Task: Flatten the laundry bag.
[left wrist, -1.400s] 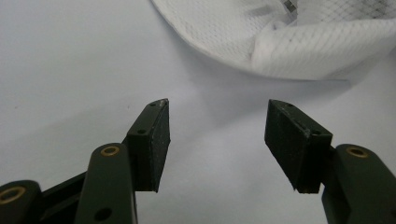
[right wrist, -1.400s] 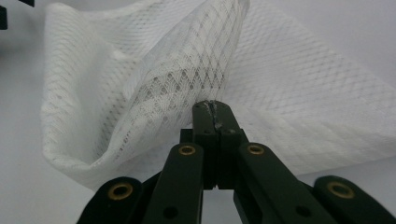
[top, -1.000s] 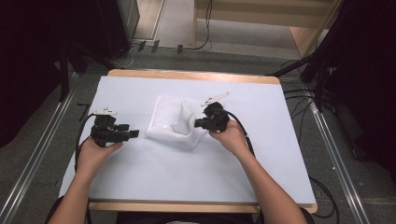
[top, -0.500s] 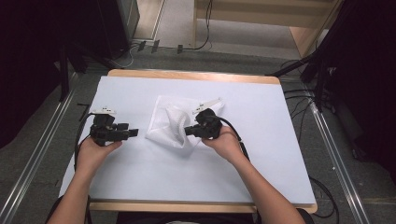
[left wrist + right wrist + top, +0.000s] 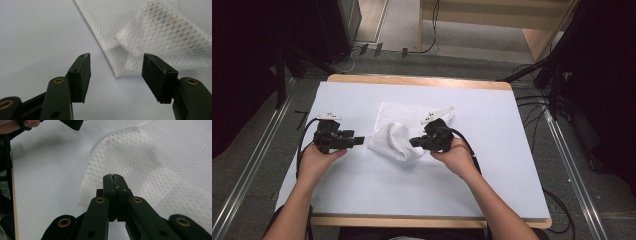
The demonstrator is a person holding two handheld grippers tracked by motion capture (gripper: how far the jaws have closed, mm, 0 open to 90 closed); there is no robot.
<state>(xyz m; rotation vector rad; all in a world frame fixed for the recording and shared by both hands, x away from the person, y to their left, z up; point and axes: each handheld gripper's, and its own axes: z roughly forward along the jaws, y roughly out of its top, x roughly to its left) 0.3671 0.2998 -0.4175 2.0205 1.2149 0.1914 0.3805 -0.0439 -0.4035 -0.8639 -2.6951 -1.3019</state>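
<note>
A white mesh cloth (image 5: 398,135) lies near the middle of the bench (image 5: 492,185), slightly toward 11 o'clock from its centre, on the pale blue sheet that covers the top. It is partly doubled over, with one flap raised and arching toward 9 o'clock.

The right claw (image 5: 414,142) sits at the cloth's 3 o'clock side, reaching in over the mesh. In the right gripper view its jaws are pressed together with only a hairline between the pads, and the mesh billows up right around their tips; I cannot tell for certain whether a layer is caught between them, though the lifted fold suggests it may be.

The left claw (image 5: 358,140) rests just beside the cloth's 9 o'clock edge, apart from it. Its jaws are spread wide, and in the left gripper view a corner of the mesh (image 5: 120,72) lies between and just beyond the pads, flat on the sheet.

The step appears to be folding the cloth across itself. To do it well, the right claw should carry its edge low and evenly toward 9 o'clock so the flap lays down without bunching. The left claw would best slide forward until the near corner sits well between its pads before closing, taking only the mesh and not dragging the sheet beneath. Thin open weave slips easily, so a deep bite and slow, level travel seem wise, with the two edges lined up before letting go
</note>
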